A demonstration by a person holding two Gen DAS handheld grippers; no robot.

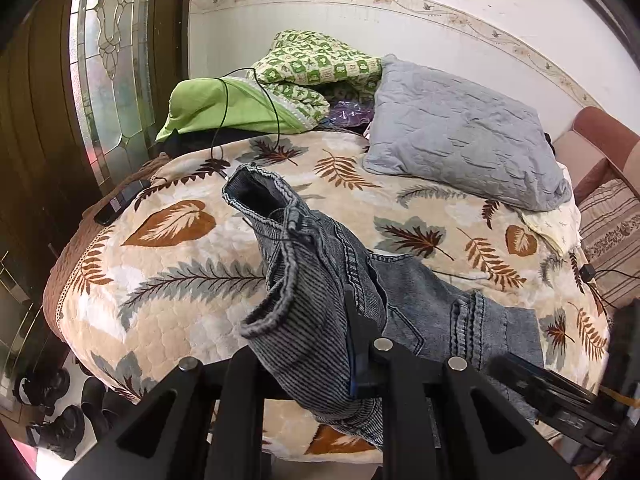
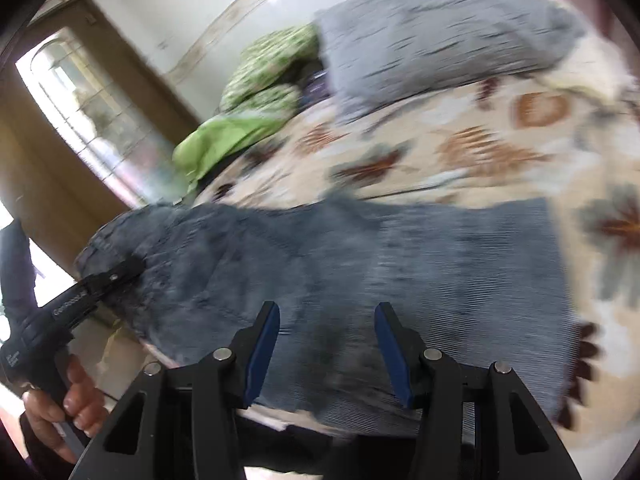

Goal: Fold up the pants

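On the leaf-print quilt we see ribbed grey denim pants, one part lying flat, hemmed leg cuffs lifted. Our left gripper is clamped on that bunched leg. Our right gripper hovers over the flat denim, jaws apart and holding nothing. Bare quilt stretches beyond toward a puckered grey pillow.

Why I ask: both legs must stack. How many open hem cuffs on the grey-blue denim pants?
2, both in the left wrist view: upper cuff opens toward the wall; lower cuff hangs nearer the camera.
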